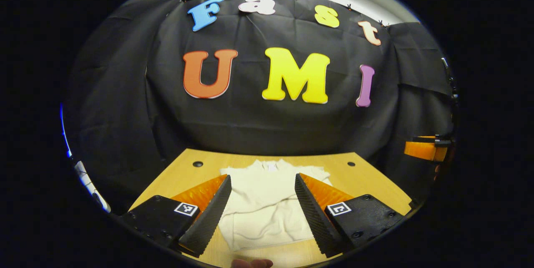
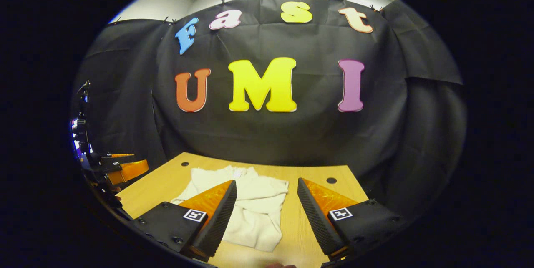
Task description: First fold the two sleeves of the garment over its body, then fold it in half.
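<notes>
A cream garment lies flat on the wooden table, collar toward the back wall, with cloth folded over its body in creased layers. My left gripper hovers above it, open, nothing between its fingers. In the right gripper view the same garment lies left of centre, and my right gripper hangs open over its right edge, holding nothing. The other gripper shows at the far left of that view, and my right gripper appears at the right edge of the left gripper view.
The table has a small dark hole near each back corner. Black cloth closes the booth behind and at both sides. A fingertip shows at the bottom edge.
</notes>
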Demonstrator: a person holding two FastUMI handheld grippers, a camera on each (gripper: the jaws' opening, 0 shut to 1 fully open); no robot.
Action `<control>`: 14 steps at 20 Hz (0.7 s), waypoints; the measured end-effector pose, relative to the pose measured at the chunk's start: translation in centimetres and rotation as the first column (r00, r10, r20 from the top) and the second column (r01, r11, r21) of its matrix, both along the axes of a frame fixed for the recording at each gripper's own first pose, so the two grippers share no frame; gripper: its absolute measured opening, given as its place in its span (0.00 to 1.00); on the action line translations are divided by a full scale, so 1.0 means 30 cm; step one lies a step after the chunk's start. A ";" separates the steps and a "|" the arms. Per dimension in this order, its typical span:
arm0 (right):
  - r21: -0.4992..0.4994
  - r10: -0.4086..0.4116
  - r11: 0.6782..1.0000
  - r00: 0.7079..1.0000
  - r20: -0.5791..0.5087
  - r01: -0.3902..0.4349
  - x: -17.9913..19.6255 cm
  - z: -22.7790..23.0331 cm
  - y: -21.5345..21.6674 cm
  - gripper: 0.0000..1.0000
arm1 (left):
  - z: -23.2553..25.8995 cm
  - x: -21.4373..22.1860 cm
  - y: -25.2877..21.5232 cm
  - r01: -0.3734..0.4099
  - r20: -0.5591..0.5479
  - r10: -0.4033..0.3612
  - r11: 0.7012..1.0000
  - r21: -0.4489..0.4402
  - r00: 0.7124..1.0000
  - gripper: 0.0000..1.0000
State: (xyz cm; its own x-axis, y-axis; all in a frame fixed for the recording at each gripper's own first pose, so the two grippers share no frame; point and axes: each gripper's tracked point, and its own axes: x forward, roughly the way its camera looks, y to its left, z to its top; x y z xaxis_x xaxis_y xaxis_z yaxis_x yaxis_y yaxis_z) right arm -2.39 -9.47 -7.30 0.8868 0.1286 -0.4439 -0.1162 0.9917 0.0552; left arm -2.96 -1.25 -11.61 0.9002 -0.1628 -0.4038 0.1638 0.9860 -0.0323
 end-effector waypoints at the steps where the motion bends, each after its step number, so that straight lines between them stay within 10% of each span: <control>1: 0.009 -0.004 1.000 0.998 -0.055 0.004 -0.026 -0.060 -0.022 0.91 | -0.070 -0.036 0.013 0.019 -0.057 -0.019 1.000 0.007 0.998 0.96; 10: -0.024 -0.038 0.999 0.885 -0.464 0.031 -0.219 -0.576 -0.192 0.91 | -0.547 -0.239 0.173 0.007 -0.501 -0.010 1.000 -0.007 0.865 0.97; 14: -0.005 -0.033 0.999 0.837 -0.547 0.036 -0.213 -0.732 -0.161 0.94 | -0.625 -0.213 0.170 -0.113 -0.589 0.037 0.989 -0.093 0.807 0.99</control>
State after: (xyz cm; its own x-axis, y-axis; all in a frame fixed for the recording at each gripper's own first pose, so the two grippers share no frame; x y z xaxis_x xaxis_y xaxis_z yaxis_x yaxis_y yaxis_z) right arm -8.77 -14.29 -29.26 0.5039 0.1061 -0.8572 -0.0315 0.9940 0.1045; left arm -9.35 3.84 -30.36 0.5109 -0.1854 -0.8394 0.0023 0.9768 -0.2144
